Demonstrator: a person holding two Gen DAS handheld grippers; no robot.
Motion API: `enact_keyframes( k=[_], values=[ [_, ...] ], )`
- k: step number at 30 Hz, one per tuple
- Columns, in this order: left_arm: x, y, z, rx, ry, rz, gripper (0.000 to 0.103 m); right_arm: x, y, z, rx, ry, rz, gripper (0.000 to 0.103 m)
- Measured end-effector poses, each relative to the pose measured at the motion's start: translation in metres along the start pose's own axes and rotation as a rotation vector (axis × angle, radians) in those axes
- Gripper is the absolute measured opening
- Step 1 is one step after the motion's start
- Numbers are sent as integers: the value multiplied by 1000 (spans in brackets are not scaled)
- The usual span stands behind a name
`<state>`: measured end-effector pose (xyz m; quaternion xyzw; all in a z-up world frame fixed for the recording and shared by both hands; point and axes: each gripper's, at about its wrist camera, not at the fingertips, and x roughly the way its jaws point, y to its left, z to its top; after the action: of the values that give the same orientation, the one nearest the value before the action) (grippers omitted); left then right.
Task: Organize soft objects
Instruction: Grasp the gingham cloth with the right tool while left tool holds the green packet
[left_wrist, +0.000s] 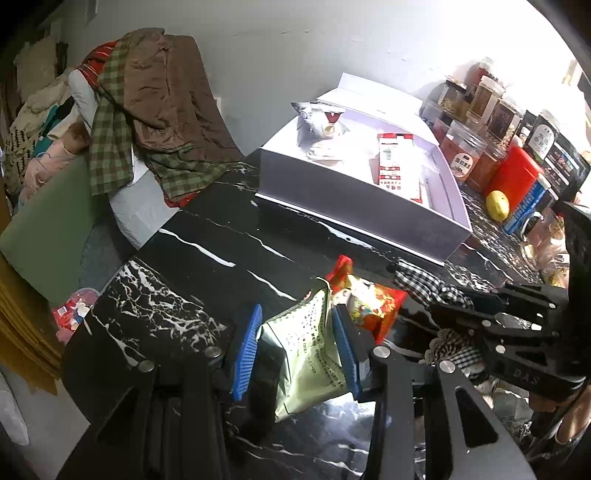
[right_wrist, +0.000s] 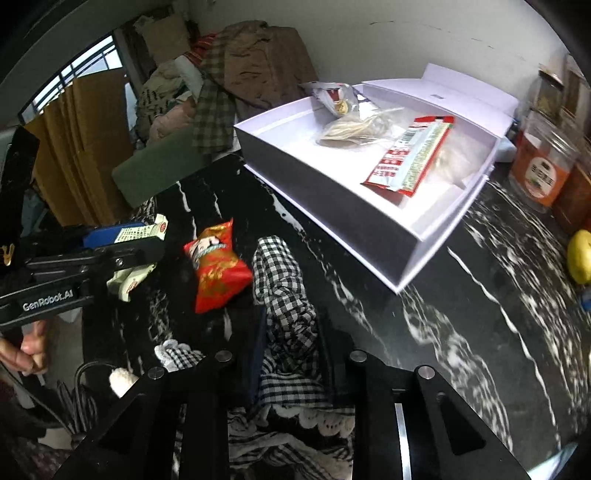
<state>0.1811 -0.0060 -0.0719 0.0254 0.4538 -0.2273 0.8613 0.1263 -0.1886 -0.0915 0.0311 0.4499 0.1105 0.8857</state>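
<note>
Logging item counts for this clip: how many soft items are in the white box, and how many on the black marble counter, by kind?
In the white box:
Snack packets: 3 (silver, clear noodle, red-and-white)

On the counter:
Snack packets: 2 (pale green, red)
Checked cloth: 1

Total: 6

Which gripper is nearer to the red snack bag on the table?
Left. The left gripper, holding the pale green packet, sits right beside the red snack bag; the right gripper, around the checkered cloth, sits slightly farther.

left hand-held gripper (left_wrist: 297, 347) partly closed, gripping; right hand-held gripper (right_wrist: 291, 354) clamped, low.
</note>
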Motion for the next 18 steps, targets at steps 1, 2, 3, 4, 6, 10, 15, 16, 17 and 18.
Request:
enact_keyframes(
  k=[1, 2, 3, 4, 6, 10, 15, 16, 17, 18],
  values=[
    [-1, -2, -1, 1, -1, -2, 39, -4, 0, -5, 8, 3, -4, 26],
    [-3, -3, -2, 2, -3, -4, 39, -6, -1, -6, 13, 5, -7, 26],
    [-5, -5, -4, 5, -5, -9, 39, -10, -2, -10, 18, 9, -10, 26],
    [-6, -6, -5, 6, -6, -12, 39, -12, -2, -13, 23, 11, -12, 26],
    [-11, -10, -8, 13, -10, -20, 39, -17, -4, -24, 38, 26, -16, 26],
    [-17, -16, -15, 21, -13, -32, 39, -25, -5, -39, 63, 54, -17, 26],
    [-22, -22, -21, 26, -7, -49, 39, -31, -6, -57, 127, 102, 18, 29],
    [-22, -23, -22, 26, -6, -53, 39, -32, -6, -59, 124, 100, 22, 29],
    [-22, -24, -22, 27, -4, -57, 39, -31, -6, -58, 117, 98, 20, 30],
    [-22, -25, -23, 28, -3, -57, 39, -31, -5, -58, 109, 97, 13, 34]
  ],
)
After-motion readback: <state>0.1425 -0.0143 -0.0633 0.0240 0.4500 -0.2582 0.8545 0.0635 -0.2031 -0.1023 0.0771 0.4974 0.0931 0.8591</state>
